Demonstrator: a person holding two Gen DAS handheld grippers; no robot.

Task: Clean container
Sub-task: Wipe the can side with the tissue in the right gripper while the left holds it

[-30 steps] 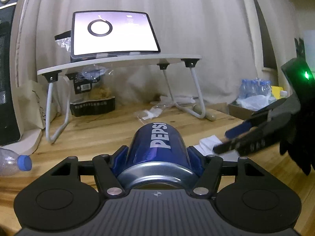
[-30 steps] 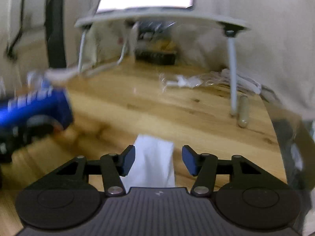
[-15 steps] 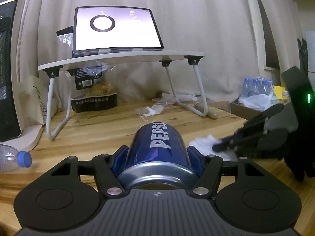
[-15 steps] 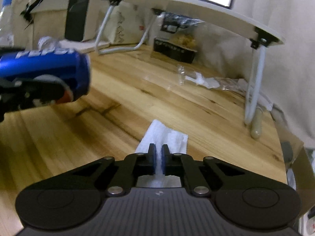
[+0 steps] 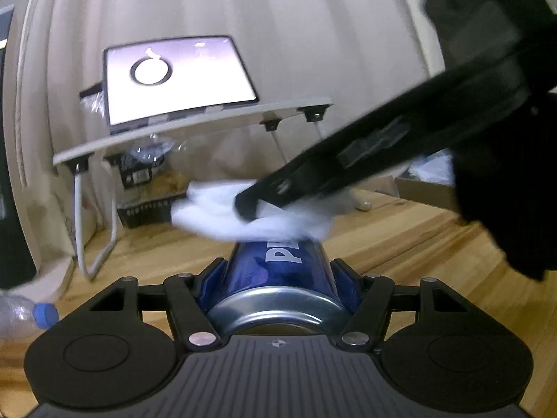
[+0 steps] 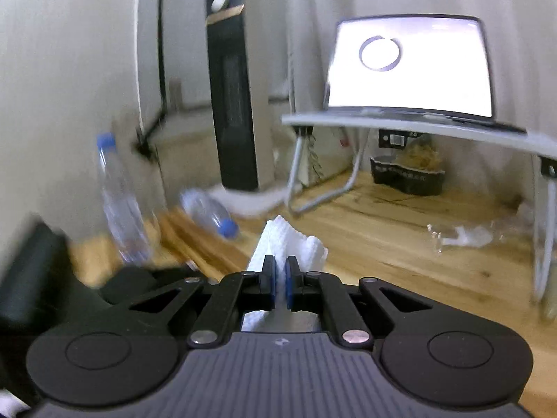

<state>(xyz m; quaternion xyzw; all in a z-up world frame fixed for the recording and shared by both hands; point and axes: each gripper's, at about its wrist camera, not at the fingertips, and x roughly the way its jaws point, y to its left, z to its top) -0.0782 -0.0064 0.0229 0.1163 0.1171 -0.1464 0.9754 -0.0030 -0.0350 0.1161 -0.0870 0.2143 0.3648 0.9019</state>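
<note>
Your left gripper (image 5: pixel 278 278) has its jaws clamped on the flanks of the blue Pepsi can (image 5: pixel 278 271), which lies along the fingers, held above the worktop (image 5: pixel 400 244) with its silver rim toward the camera. Your right gripper (image 6: pixel 279 280) has its jaws pressed together on a folded white tissue (image 6: pixel 289 244), pinching it near the middle so both ends stick out. In the left wrist view the right tool comes in from the upper right and the tissue drapes over the far end of the can, covering part of the lettering; it looks to be in contact there, though blur makes the exact touch hard to read. To wipe well, keep your left grip firm and the can level, since a smooth round wall can twist between the pads if you push sideways. Press with the loose tissue, not the hard fingertips, and stroke along the can's length toward you, then turn your left wrist to bring a fresh strip of the wall up. Use light pressure; a thin can probably dents easily. Stay clear of the folding laptop stand (image 5: pixel 191 129) with its lit tablet (image 5: pixel 177 76), and the plastic bottles (image 6: pixel 209 214) near the worktop's left edge.
</note>
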